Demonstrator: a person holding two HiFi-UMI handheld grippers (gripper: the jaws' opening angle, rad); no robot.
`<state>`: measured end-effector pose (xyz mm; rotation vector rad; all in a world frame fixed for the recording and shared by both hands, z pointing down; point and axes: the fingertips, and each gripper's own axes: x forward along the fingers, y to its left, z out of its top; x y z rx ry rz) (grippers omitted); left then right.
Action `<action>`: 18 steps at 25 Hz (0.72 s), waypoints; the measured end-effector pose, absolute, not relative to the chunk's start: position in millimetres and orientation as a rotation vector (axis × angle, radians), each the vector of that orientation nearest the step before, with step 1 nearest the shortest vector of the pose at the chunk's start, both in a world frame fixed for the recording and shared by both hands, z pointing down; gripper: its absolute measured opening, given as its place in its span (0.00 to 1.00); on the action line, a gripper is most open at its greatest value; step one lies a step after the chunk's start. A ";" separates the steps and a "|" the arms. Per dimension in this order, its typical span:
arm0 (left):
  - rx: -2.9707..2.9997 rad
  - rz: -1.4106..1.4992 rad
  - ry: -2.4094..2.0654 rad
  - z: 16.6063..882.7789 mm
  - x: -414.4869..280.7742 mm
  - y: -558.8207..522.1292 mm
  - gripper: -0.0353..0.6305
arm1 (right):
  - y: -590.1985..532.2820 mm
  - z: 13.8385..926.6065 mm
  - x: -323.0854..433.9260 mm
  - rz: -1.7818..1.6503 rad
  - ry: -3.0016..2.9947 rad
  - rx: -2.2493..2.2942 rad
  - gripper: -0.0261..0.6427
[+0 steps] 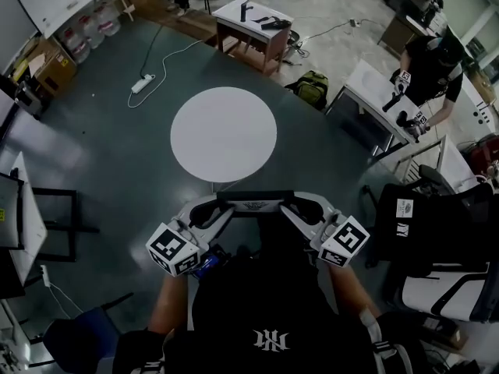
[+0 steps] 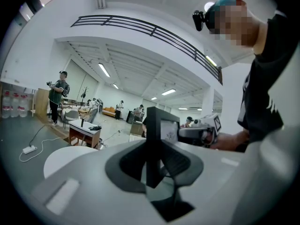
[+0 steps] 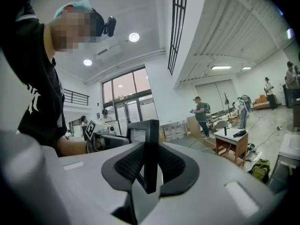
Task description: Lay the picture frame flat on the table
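Holding the picture frame [image 1: 255,202] upright just on your side of the round white tabletop [image 1: 224,134], you have it off the tabletop, with only dark floor showing between the two. The left gripper [image 1: 209,211] has its jaws clenched on one end of the frame, and the right gripper [image 1: 300,209] is clenched on the other end. Beyond the tabletop stands a small wooden table [image 1: 253,23] carrying dark objects, with a green backpack [image 1: 312,89] to that side and right. A white power strip [image 1: 142,83] and its cable lie left of the tabletop. Further right, another person [image 1: 430,65] works at a white desk. The white monogram [image 1: 273,339] on your black shirt and the small print on the frame's picture cannot be read.
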<state>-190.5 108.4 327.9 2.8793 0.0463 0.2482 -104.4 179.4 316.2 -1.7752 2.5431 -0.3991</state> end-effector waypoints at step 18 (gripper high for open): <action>2.904 0.253 -0.194 323.8 -102.9 -4.7 0.19 | 50.3 315.7 -6.2 -0.349 2.657 -1.576 0.14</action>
